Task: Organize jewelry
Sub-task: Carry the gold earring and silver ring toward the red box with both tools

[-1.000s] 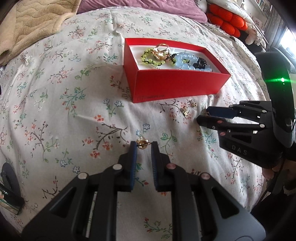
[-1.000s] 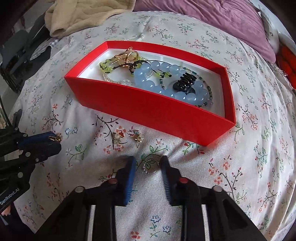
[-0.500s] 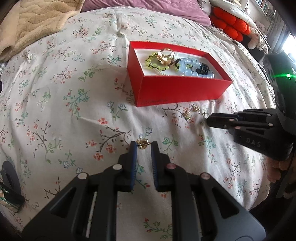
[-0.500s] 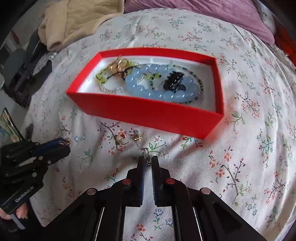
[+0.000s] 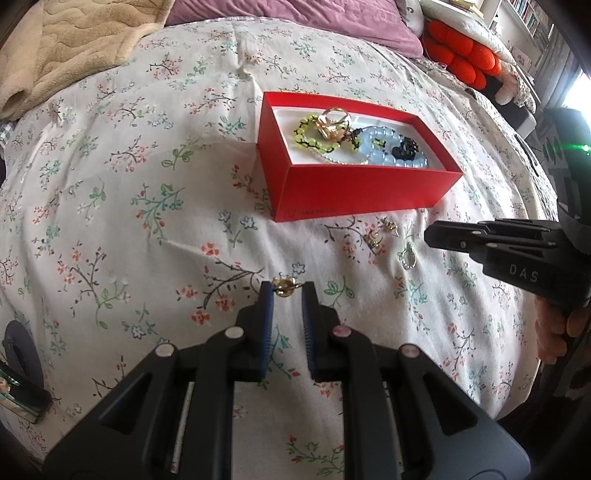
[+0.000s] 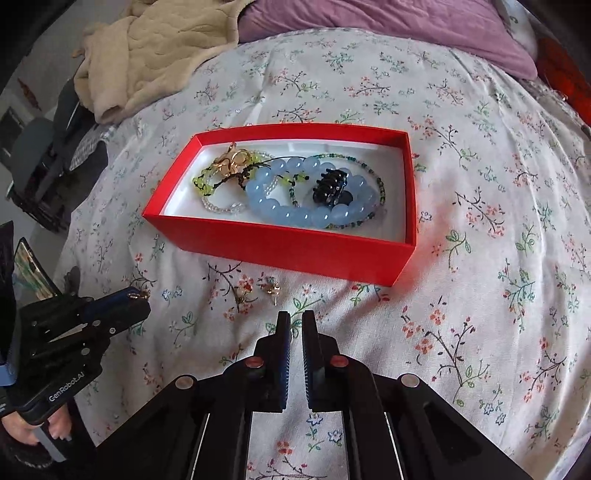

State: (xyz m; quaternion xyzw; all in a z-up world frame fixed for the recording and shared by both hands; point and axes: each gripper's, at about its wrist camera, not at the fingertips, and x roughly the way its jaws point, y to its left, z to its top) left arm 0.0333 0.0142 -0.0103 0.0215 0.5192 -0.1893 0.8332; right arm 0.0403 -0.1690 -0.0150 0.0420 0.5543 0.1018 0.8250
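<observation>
The left gripper's (image 5: 287, 291) fingers (image 5: 266, 295) pinch a small gold earring (image 5: 283, 286) at their very tips, held just above the flowered bedspread (image 5: 122, 206). The right gripper's (image 6: 294, 321) fingers (image 6: 283, 325) are parting a little; they stand close together with nothing caught between them, and a small silver ring pendant (image 5: 407, 257) lies loose on the cloth just beyond their tips.

Take the red box (image 5: 354, 192) as the landmark. It sits open near the middle of the bed, white inside, holding a blue bead bracelet (image 6: 291, 210), a green bead string (image 6: 205, 184), a gold clasp piece (image 6: 231, 162) and a black hair clip (image 6: 330, 184). Just in front of its near wall two more small earrings (image 6: 271, 288) rest on the bedspread, close together, with the pendant a little nearer the right gripper. The left gripper hangs further out from the box's near wall, to the left of those pieces, well apart from the box.

Beyond the box's far side lie a purple pillow (image 6: 388, 22) and, toward the left, a crumpled beige blanket (image 6: 155, 55). Orange cushions (image 5: 461, 55) sit off past its right end. The bedspread is bare and fairly smooth all round the box, with wide room on its left and right. The bed's edge drops away at the left, where dark furniture and a phone-like object (image 6: 31, 269) show.
</observation>
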